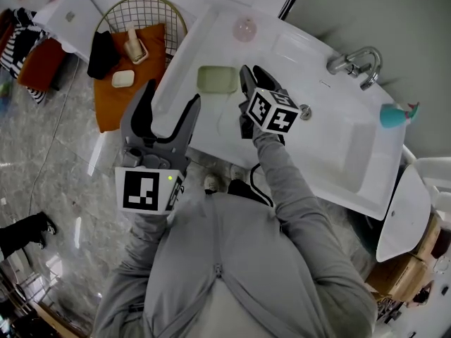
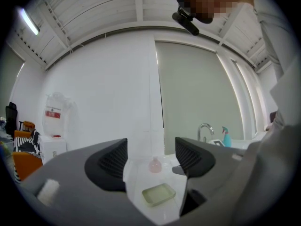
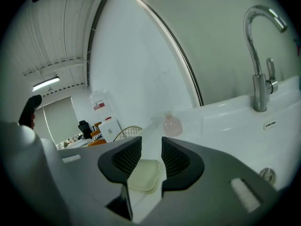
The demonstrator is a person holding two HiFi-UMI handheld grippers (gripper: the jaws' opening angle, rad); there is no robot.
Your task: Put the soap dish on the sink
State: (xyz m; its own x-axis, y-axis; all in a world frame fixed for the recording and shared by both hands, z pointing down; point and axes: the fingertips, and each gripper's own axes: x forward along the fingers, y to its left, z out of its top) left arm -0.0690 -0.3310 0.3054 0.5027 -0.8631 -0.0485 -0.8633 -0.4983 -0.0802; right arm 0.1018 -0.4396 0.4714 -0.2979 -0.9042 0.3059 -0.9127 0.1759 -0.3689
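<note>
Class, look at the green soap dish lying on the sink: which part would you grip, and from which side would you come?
Probably the rim at the end nearest the right gripper, coming from that side and slightly above. The dish lies flat on the sink, a shallow tray with a low raised rim, so one jaw inside and one outside could pinch that wall.

You see a pink bottle [image 1: 244, 29] left of the chrome faucet [image 1: 356, 65], a teal spray bottle [image 1: 396, 115] right of it, a wire basket [image 1: 151, 9] farther left.
</note>
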